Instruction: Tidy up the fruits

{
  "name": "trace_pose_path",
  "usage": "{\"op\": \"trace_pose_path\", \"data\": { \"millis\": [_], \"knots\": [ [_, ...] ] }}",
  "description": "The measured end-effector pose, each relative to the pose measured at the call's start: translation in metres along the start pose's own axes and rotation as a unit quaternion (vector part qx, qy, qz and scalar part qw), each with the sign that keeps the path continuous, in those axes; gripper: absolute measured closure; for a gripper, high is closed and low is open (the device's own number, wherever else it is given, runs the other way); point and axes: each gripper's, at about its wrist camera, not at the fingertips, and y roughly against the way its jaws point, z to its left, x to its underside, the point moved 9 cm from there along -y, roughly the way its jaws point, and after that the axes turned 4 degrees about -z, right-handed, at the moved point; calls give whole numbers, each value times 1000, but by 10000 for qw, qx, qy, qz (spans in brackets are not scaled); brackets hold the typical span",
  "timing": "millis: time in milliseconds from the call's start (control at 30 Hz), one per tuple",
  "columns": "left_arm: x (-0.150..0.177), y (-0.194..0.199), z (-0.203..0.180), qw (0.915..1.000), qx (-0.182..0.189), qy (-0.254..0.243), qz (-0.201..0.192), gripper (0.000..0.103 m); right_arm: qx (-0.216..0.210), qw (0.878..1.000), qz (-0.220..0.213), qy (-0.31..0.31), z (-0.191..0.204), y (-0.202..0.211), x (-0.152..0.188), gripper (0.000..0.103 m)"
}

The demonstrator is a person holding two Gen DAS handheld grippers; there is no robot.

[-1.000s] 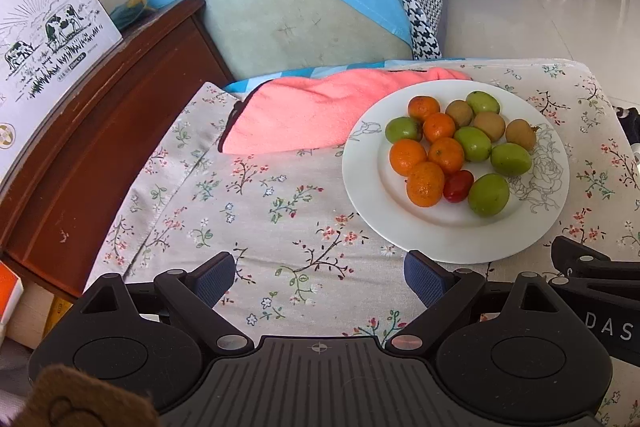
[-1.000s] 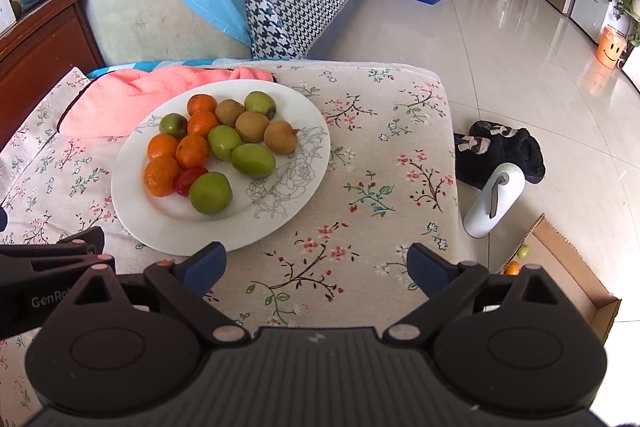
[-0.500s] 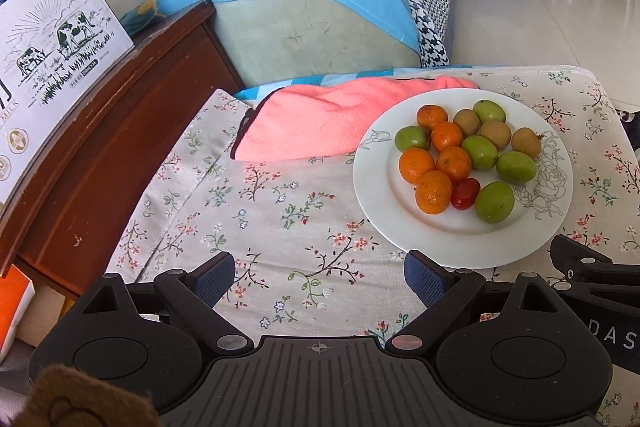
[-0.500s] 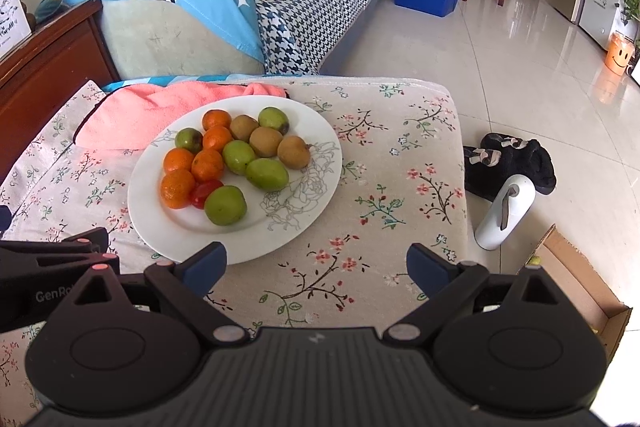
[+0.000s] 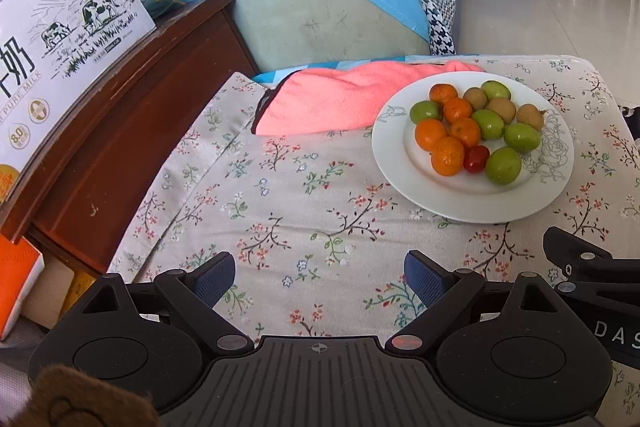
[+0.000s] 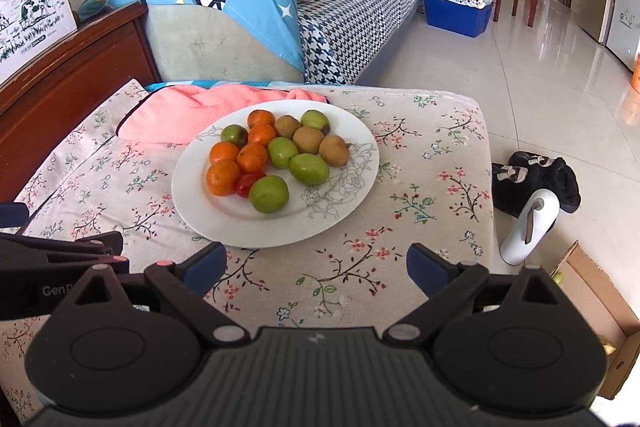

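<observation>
- Round white plate (image 6: 224, 223) of mixed orange, green and brown fruit sits mid-frame on the floral tablecloth (image 6: 420, 195).
- Left gripper (image 5: 319, 277) at bottom of frame: jaws wide apart, holding nothing.
- Right gripper (image 6: 316, 265): same, gaping and empty.

Mixed fruits (image 6: 272, 157) heaped on white plate (image 6: 352, 195) (orange, green, brown, red).

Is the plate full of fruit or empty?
Partly full. The white plate holds oranges, green fruits and brown ones bunched together; its right side is bare.
</observation>
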Motion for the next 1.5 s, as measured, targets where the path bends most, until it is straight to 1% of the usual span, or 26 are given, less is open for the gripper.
{"op": "trace_pose_path", "data": {
  "millis": [200,367,533,633,767,833,900,1000,1233,1500],
  "knots": [
    [22,7,12,9998,88,174,39,10,-195,9997,7,159,15,9,20,6],
    [42,9,28,9992,142,349,104,10,-370,9990,164,185,30,11,41,6],
    [63,2,52,9978,110,610,245,10,-556,9964,273,581,51,7,62,6],
    [74,-7,65,9959,120,800,405,10,-649,9934,233,913,64,3,70,6],
    [79,-11,75,9935,176,1025,458,10,-746,9876,216,1363,81,-4,79,6],
    [80,-11,78,9930,186,1079,444,10,-804,9860,48,1461,87,-7,78,5],
    [81,-13,80,9926,187,1106,461,10,-889,9854,12,1455,91,-10,77,4],
    [82,-14,80,9918,232,1156,485,10,-886,9857,-122,1431,93,-14,76,1],
    [82,-14,79,9904,327,1240,518,10,-936,9836,-564,1433,104,-23,70,1],
    [82,-14,79,9900,359,1259,525,10,-983,9815,-682,1494,114,-35,61,1]
  ]
}}
